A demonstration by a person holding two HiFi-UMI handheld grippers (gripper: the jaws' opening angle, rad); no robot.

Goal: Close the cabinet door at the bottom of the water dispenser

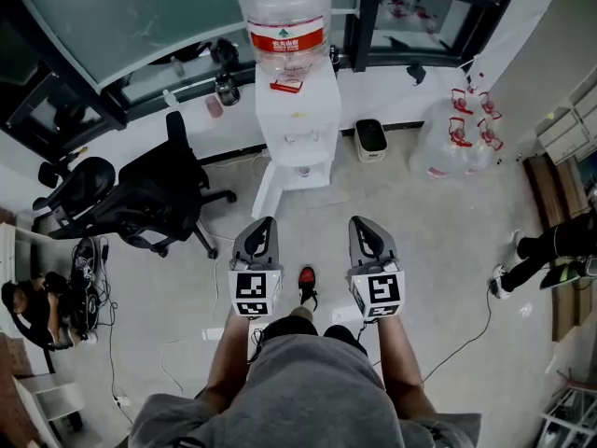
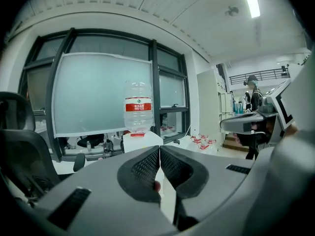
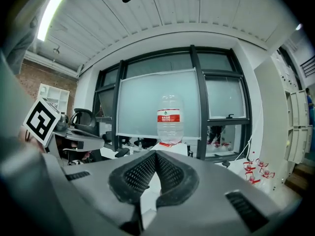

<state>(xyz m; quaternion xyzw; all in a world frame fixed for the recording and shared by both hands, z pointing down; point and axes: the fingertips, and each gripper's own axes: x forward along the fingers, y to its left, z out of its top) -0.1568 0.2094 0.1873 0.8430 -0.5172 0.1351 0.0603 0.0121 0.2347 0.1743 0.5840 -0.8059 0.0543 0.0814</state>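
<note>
With fingers (image 2: 142, 168) together and empty, the left gripper (image 1: 262, 222) and right gripper (image 1: 363, 222) aim at the white plastic water dispenser (image 1: 298, 110), seemingly to push its open white cabinet door (image 1: 265, 190) shut.

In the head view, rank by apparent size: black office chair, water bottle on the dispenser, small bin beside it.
1. black office chair
2. water bottle, which sits higher and nearer the camera, so it looks bigger than it is
3. small bin
</note>
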